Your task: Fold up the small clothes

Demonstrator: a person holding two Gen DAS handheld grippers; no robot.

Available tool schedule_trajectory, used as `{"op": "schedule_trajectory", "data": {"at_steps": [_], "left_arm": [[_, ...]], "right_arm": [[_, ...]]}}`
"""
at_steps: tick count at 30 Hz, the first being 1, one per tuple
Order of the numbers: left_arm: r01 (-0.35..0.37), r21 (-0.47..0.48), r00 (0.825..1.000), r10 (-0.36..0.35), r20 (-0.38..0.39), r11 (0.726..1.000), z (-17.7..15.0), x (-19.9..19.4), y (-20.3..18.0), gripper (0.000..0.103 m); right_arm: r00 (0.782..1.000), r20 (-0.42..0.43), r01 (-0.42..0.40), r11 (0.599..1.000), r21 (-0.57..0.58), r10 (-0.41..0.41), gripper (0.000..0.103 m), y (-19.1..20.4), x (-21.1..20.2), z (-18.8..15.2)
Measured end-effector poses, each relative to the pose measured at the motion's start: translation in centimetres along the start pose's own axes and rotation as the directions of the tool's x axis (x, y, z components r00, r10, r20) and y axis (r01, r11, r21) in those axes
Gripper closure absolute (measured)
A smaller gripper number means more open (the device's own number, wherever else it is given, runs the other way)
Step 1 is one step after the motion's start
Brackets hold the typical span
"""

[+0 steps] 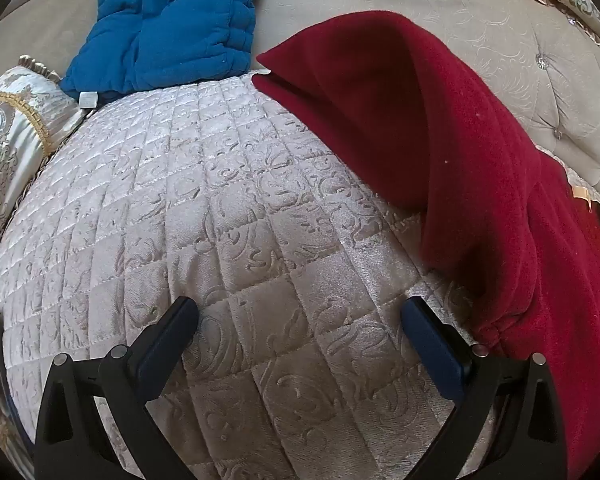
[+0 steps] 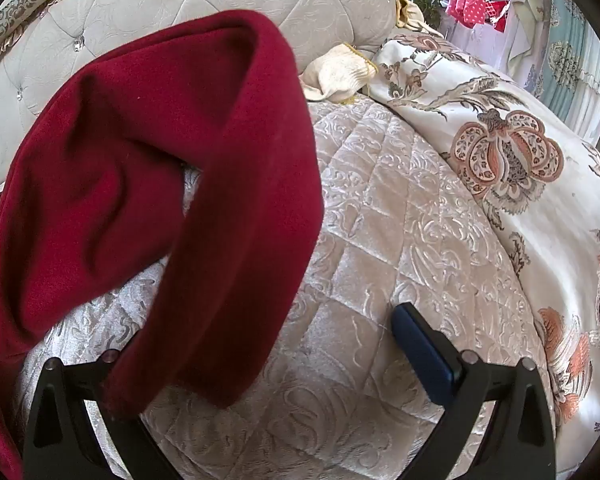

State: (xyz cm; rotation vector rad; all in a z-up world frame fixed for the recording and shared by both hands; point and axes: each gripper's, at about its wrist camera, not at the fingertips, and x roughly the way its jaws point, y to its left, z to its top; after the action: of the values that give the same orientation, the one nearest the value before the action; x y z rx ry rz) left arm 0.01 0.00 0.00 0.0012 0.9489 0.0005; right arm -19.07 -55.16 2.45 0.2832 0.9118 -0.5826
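A dark red garment (image 1: 480,160) lies bunched on the right of the quilted seat cover (image 1: 240,200), part of it raised in a fold. My left gripper (image 1: 300,320) hovers open over bare quilt, just left of the red cloth's lower edge, with nothing between its fingers. In the right wrist view a long band of the red garment (image 2: 236,200) drapes over my right gripper's left finger and hides it. The right finger (image 2: 420,352) stands far off from the cloth, so the right gripper (image 2: 288,340) is open. A blue padded garment (image 1: 168,28) lies at the far edge.
A tufted backrest (image 2: 140,12) with crystal buttons runs behind the seat. A large floral cushion (image 2: 520,200) fills the right side, with a cream knitted glove (image 2: 336,76) beside it. An ornate pillow (image 1: 12,152) sits at the left edge.
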Motion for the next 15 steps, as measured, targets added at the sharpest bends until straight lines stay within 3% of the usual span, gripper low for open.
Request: {"op": "schedule_trajectory", "data": {"at_steps": [15], "left_arm": [[0.009, -0.004, 1.0, -0.009, 0.002, 1.0, 0.0, 0.04, 0.25, 0.017]], "right_arm": [[1.0, 0.0, 0.0, 1.0, 0.0, 0.0, 0.0, -0.01, 0.0, 0.0]]}}
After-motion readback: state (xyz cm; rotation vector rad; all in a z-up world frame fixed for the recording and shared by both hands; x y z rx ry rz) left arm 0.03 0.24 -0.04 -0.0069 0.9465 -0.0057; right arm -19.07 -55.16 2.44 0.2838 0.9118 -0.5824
